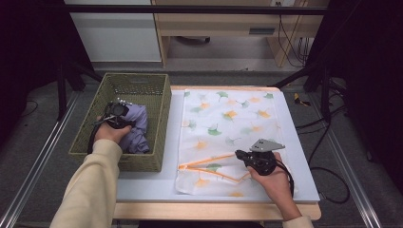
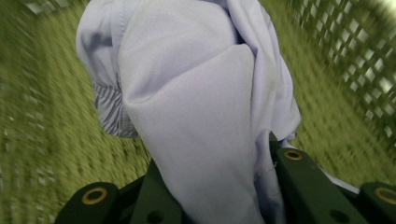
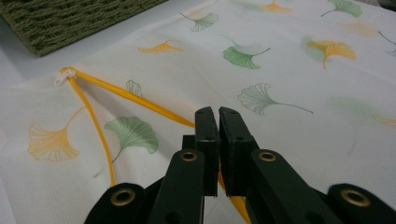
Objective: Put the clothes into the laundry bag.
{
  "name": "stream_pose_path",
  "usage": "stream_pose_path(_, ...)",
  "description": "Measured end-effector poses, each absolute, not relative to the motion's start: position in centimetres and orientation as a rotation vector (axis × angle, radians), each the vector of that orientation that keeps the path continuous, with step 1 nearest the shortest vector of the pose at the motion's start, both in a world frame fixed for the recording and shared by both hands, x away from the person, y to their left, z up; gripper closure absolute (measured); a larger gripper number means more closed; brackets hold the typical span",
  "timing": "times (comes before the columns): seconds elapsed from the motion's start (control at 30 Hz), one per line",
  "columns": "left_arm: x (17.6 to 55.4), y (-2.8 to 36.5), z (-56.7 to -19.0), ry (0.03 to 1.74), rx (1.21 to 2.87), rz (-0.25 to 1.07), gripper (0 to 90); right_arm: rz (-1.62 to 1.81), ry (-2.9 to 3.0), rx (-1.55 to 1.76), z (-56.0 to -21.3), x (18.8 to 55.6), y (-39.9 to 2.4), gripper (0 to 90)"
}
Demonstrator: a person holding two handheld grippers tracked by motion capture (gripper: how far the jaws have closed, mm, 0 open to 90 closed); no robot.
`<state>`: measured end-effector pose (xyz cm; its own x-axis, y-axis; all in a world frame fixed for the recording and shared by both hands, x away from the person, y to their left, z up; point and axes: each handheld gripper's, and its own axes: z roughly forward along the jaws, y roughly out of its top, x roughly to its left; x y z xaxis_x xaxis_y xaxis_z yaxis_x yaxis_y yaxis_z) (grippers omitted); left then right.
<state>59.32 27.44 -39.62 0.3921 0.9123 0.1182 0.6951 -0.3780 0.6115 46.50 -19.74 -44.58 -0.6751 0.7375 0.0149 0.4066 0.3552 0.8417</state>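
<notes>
A lavender garment [image 1: 139, 129] lies bunched in the olive woven basket [image 1: 161, 124] at the left of the table. My left gripper [image 1: 123, 122] reaches down into the basket. In the left gripper view the garment [image 2: 196, 93] hangs between the jaws of my left gripper [image 2: 219, 179], which is shut on its folds. A white laundry bag [image 1: 228, 114] printed with green and orange leaves lies flat on the table. Its orange zipper [image 1: 204, 162] gapes in a narrow V. My right gripper [image 1: 238, 155] is shut on the zipper's edge [image 3: 140, 102], the jaws [image 3: 218, 114] almost touching.
The basket's wall [image 3: 70, 18] stands just left of the bag, and its weave [image 2: 345, 93] surrounds the garment. The white tabletop [image 1: 302, 156] shows as a narrow strip right of the bag. A small white zipper pull [image 3: 63, 77] sits at the V's tip. Cables lie on the floor at right.
</notes>
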Motion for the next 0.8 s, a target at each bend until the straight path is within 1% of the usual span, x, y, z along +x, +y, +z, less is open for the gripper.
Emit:
stream_pose_path(0.2, 57.8, 27.1, -37.7, 1.307, 2.072, 0.71, 73.2, 1.24, 2.254, 1.002, -44.6, 46.5, -19.7, 87.5)
stream_pose_path(0.33, 56.6, 26.6, -36.7, 1.254, 2.032, 0.755, 73.6, 1.235, 2.256, 0.997, -44.6, 46.5, -19.6, 87.6)
stream_pose_path(0.7, 53.5, 26.9, -33.7, 1.164, 1.838, 0.822, 73.9, 1.249, 2.257, 1.0, -44.6, 46.5, -19.9, 88.1)
stream_pose_path(0.8, 52.8, 27.1, -32.9, 1.138, 1.815, 0.83, 73.9, 1.256, 2.255, 1.009, -44.6, 46.5, -20.0, 88.2)
